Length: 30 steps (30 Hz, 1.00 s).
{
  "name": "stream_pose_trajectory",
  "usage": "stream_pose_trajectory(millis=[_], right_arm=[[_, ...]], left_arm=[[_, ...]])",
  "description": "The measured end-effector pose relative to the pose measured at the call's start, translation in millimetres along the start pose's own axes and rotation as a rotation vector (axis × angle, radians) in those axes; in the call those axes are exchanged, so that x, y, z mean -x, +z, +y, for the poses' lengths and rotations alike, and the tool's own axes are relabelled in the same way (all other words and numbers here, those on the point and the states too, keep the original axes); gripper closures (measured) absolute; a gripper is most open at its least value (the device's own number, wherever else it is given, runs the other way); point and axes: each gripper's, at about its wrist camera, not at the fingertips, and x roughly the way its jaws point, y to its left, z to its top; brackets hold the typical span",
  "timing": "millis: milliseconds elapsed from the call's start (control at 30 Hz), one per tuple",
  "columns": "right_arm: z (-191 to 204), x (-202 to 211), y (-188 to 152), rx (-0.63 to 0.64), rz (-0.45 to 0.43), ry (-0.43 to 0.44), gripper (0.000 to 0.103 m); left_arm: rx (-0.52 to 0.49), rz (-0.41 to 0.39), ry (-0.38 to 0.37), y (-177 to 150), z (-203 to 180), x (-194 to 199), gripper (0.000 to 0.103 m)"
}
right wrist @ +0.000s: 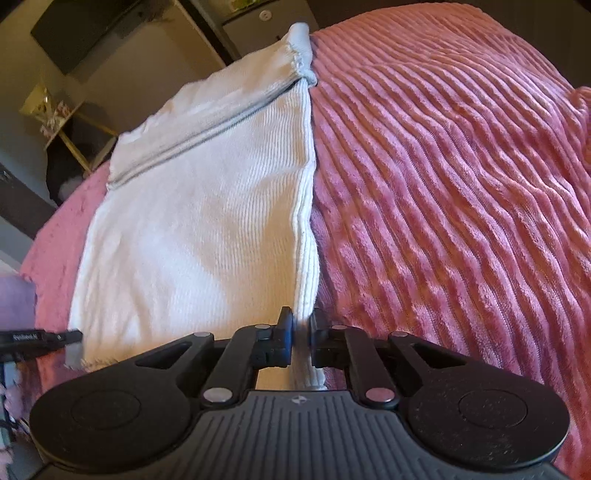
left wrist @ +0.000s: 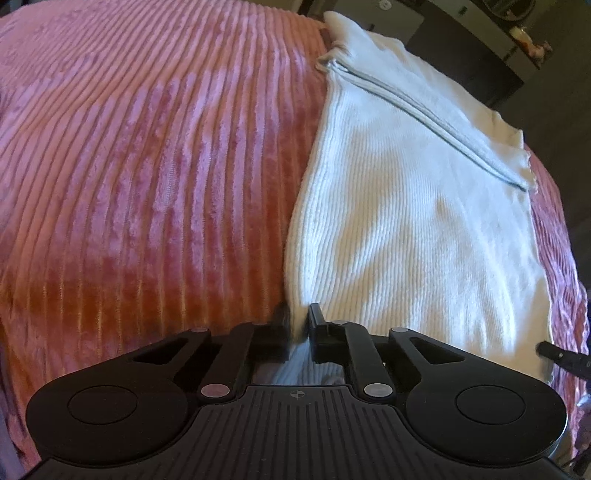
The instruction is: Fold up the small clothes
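A white ribbed garment lies flat on a pink ribbed blanket, with a folded hem band running across its far part. My left gripper is shut on the garment's near left edge. In the right wrist view the same garment lies to the left, and my right gripper is shut on its near right edge. The right gripper's tip shows at the right edge of the left wrist view; the left gripper's tip shows at the left edge of the right wrist view.
The pink blanket covers the whole surface and drops off at its far edge. Beyond it stand dark furniture, a wall-mounted dark screen and a wooden shelf with small items.
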Motion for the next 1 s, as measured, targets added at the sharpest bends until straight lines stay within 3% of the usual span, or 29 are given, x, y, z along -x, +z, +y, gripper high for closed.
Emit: stream_pose_trajectory(millis=[133, 267, 400, 567, 733, 1000], right_arm=[[1.5, 6.5, 0.3, -0.043, -0.034, 0.035, 0.095], [6.3, 10.6, 7.5, -0.113, -0.057, 0.104, 0.095], [13.6, 13.1, 25.0, -0.203, -0.109, 0.183, 0.095], [24.0, 6.0, 59.6, -0.256, -0.176, 0.220, 0.095], [21.6, -19.4, 106.6, -0.302, -0.246, 0.206, 0.096], [5.8, -83.8, 167.1, -0.323, -0.252, 0.138, 0.093]], left_arm=[[0.004, -0.016, -0.023, 3.6, -4.2, 10.8, 0.093], [0.016, -0.036, -0.111, 13.4, -13.1, 28.1, 0.093], [0.013, -0.060, -0.184, 36.0, -24.5, 43.5, 0.093], [0.069, -0.116, -0.233, 78.8, -27.3, 49.8, 0.093], [0.074, -0.171, -0.193, 124.4, -35.1, 35.2, 0.093], [0.165, -0.153, -0.158, 180.0, -21.8, -25.3, 0.092]])
